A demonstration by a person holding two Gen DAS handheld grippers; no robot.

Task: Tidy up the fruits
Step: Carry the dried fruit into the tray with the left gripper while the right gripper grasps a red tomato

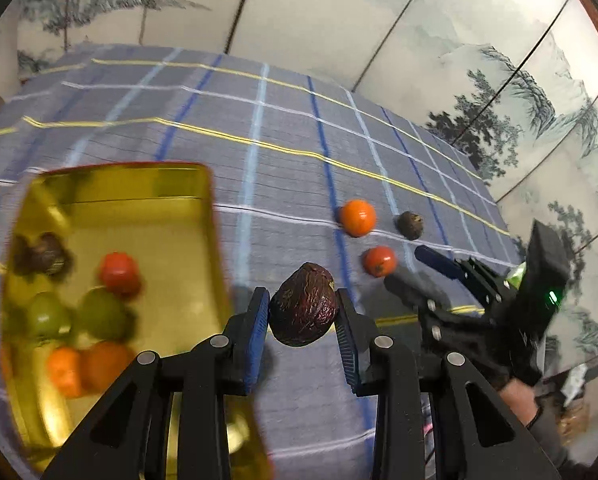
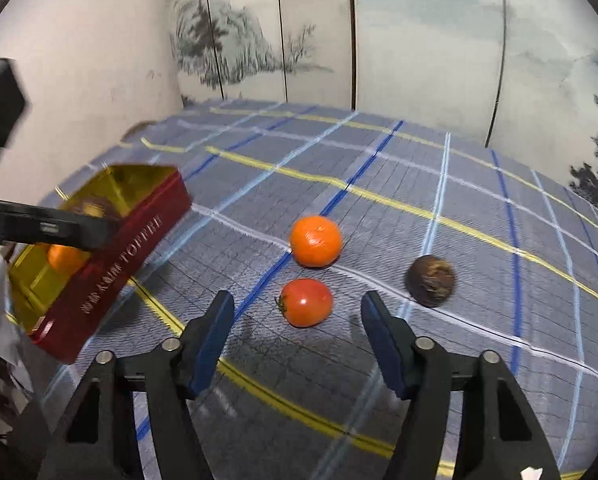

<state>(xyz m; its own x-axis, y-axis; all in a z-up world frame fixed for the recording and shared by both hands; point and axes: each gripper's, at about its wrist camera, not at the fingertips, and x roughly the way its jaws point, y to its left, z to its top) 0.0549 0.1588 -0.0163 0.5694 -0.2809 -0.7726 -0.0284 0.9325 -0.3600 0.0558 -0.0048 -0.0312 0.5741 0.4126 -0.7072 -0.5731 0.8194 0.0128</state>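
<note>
Fruits on the cloth: three loose on the plaid-covered tabletop (image 2: 419,184), grouped toward its right edge in the left wrist view; one orange (image 2: 316,241); one red tomato (image 2: 306,302) just nearer the cameras than the orange; one dark wrinkled fruit (image 2: 431,280) to their right, apart from both
Fruit in the air: one dark wrinkled passion fruit (image 1: 304,305), pinched between the blue pads of the left tongs (image 1: 303,320), above the cloth just beside the tin's right wall
Tin: one open tin (image 1: 139,184), gold inside and red outside, lettered "TOFFEE" on its long side; it sits toward the left edge of the tabletop
Fruits in the tin: blurred; about seven, counted as two green, two orange, one red and one or two dark; exact count cannot be told
Left tongs: pressed shut on the passion fruit; tilted downward over the cloth
Right tongs (image 2: 297,312): spread, nothing between the pads; pointed down at the tomato, which lies just beyond the fingertips, untouched
Hand: a dark sleeve and part of a hand (image 1: 519,394) show behind the right tongs at the right of the left wrist view
</note>
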